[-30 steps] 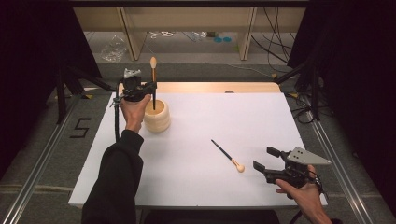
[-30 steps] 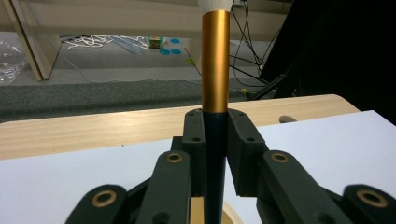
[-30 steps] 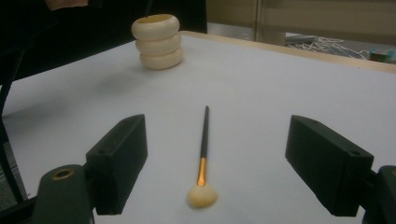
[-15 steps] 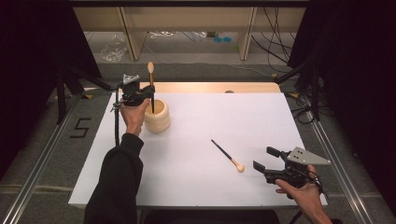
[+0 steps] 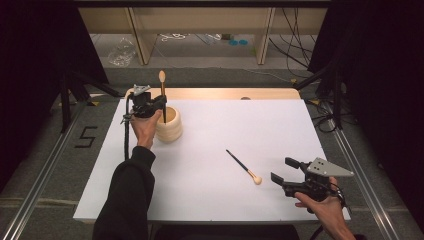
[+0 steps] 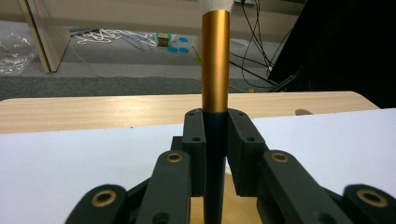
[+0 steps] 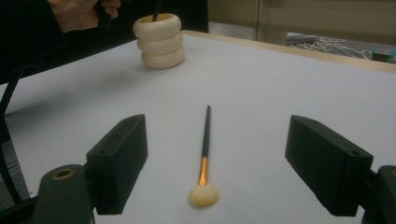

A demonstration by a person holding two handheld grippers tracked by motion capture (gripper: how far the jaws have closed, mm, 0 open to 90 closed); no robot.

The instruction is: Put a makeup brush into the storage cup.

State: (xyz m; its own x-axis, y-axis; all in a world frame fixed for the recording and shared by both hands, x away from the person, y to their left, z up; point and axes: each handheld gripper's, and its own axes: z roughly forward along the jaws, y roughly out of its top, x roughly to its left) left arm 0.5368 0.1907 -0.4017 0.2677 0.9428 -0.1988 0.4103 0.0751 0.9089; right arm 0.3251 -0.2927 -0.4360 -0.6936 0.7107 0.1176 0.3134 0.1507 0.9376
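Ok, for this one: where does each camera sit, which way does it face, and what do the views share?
High view: above the person's side, looking forward and down on the white table; both forearms, left claw, right claw.
Left gripper view: on the left claw, facing the far edge; its jaws clamp the upright brush.
Right gripper view: on the right claw, low, looking across; open jaws flank the lying brush.
Shared: high and right gripper views both show the ringed holder.

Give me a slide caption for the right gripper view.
Open right tongs face a makeup brush lying on the white table, ringed wooden holder behind.
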